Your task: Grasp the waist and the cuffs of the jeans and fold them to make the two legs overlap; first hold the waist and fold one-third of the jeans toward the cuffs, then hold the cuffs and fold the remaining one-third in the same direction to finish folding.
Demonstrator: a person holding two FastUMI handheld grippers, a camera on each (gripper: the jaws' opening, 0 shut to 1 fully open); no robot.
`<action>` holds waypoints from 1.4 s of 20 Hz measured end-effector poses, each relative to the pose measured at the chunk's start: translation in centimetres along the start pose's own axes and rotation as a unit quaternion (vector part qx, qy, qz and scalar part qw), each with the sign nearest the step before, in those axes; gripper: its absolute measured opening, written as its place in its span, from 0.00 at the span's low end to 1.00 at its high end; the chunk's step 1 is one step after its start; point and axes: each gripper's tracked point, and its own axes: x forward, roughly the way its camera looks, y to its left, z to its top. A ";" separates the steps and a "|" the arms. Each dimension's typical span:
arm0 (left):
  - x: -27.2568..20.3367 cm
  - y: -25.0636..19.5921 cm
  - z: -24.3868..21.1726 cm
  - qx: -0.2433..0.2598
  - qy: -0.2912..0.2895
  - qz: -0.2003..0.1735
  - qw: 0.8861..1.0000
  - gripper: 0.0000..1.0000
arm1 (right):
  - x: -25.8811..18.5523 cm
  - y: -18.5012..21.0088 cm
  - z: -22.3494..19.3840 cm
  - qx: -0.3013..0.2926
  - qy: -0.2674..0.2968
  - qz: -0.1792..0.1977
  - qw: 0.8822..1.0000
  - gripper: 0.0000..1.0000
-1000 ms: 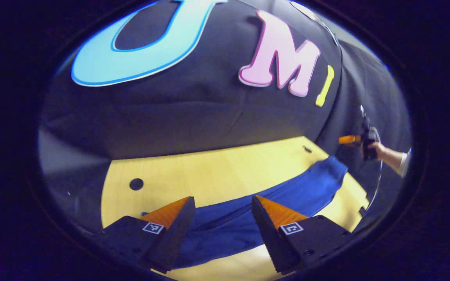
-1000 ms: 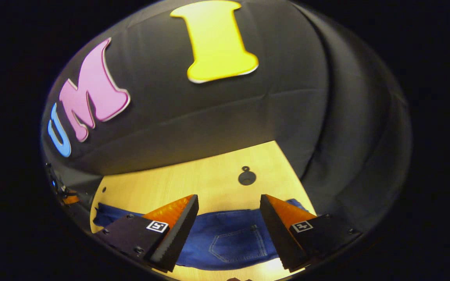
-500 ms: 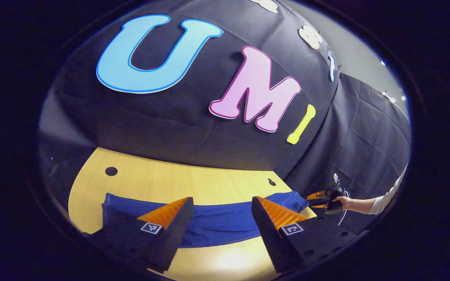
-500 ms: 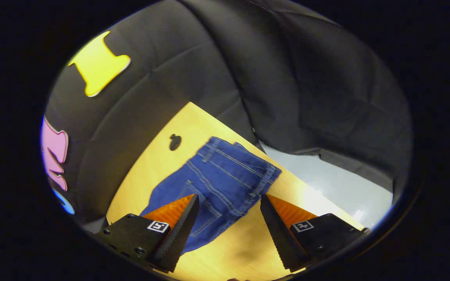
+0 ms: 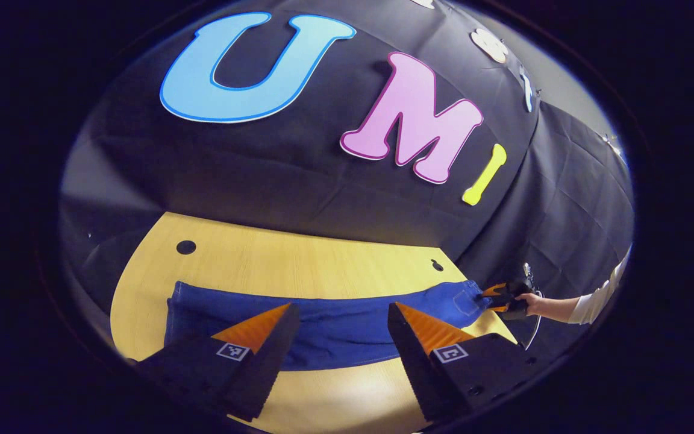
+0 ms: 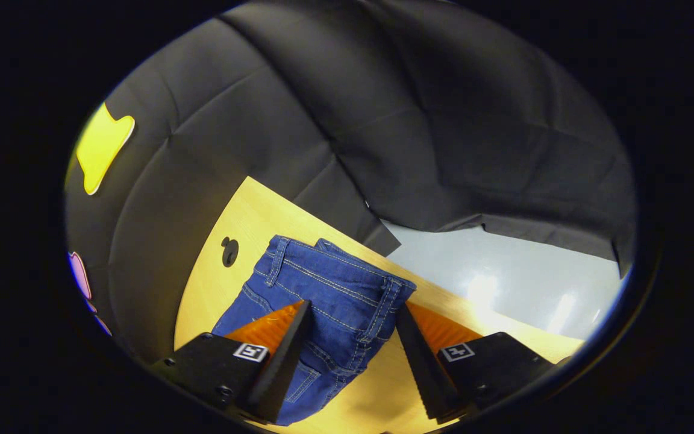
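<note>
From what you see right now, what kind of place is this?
Most likely a staged recording booth, not a home. Black cloth hangs as the wall behind a light wooden table; the table has round holes. On it lie only blue jeans, with both handheld grippers, left gripper and right gripper, open over them.

Pale wooden table (image 5: 299,265) with small round holes (image 5: 185,246), backed closely by creased black cloth wall (image 5: 275,175). Beyond the table's far corner, glossy pale grey floor (image 6: 503,283) catching bright glare. More black cloth (image 6: 443,132) hanging in folds behind, its hem just above the floor.
</note>
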 end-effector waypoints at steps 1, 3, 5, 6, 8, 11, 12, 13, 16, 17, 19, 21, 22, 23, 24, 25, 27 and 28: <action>0.5 -0.1 -0.4 -0.008 0.006 0.001 1.000 0.94 | 0.1 -0.4 0.0 -0.008 -0.005 -0.005 1.000 0.83; 1.3 -0.6 -1.0 -0.017 0.016 -0.001 1.000 0.95 | 0.4 -0.3 -0.1 -0.023 -0.009 0.003 1.000 0.48; 1.7 -1.2 -1.4 -0.003 0.022 -0.002 1.000 0.95 | 0.6 0.3 0.2 -0.031 -0.018 0.013 0.999 0.29; 1.8 -1.4 -1.4 0.007 0.025 0.000 1.000 0.94 | 0.8 0.4 0.3 -0.034 -0.023 0.015 0.999 0.29; 1.9 -1.9 -1.3 0.014 0.025 -0.001 1.000 0.95 | -0.4 1.4 1.4 -0.032 -0.048 0.030 0.998 0.25; 1.6 -2.6 -0.6 0.001 0.017 -0.013 1.000 0.95 | -2.8 3.8 2.7 -0.055 -0.069 0.072 0.993 0.13; 1.4 -2.6 -0.7 -0.003 0.015 -0.020 1.000 0.95 | -4.4 5.5 3.2 -0.065 -0.081 0.090 0.990 0.13; 1.0 -2.5 -0.8 -0.006 0.012 -0.026 1.000 0.95 | -5.9 7.4 3.7 -0.076 -0.095 0.110 0.987 0.13; -0.6 -1.5 -1.2 0.003 0.012 -0.028 1.000 0.94 | -11.8 12.2 4.6 -0.123 -0.129 0.153 0.972 0.13; -1.6 -1.3 -1.3 0.007 0.008 -0.032 0.999 0.95 | -14.5 12.8 4.3 -0.135 -0.135 0.169 0.967 0.13; -3.5 -0.2 -1.7 0.014 0.002 -0.033 0.999 0.95 | -19.7 14.0 5.4 -0.152 -0.149 0.201 0.956 0.13; -5.4 1.4 -2.0 0.011 0.002 -0.025 1.000 0.94 | -24.0 14.2 5.3 -0.168 -0.151 0.235 0.945 0.12; -6.6 2.2 -2.0 0.006 -0.001 -0.022 1.000 0.94 | -26.3 14.2 5.2 -0.176 -0.150 0.250 0.940 0.12; -7.5 2.9 -2.1 0.002 -0.006 -0.020 1.000 0.94 | -28.2 13.9 5.3 -0.185 -0.149 0.267 0.934 0.12; -8.4 3.8 -2.1 -0.003 -0.010 -0.015 1.000 0.94 | -30.1 13.5 5.3 -0.190 -0.147 0.286 0.928 0.12; -9.2 4.8 -2.4 -0.008 -0.012 -0.009 1.000 0.94 | -31.5 12.5 5.4 -0.196 -0.137 0.302 0.923 0.12; -10.5 6.6 -2.7 -0.019 -0.016 0.000 1.000 0.94 | -32.7 10.8 5.8 -0.212 -0.120 0.325 0.914 0.12; -10.9 7.3 -2.8 -0.028 -0.016 0.002 0.999 0.94 | -33.4 9.9 6.2 -0.222 -0.106 0.334 0.910 0.12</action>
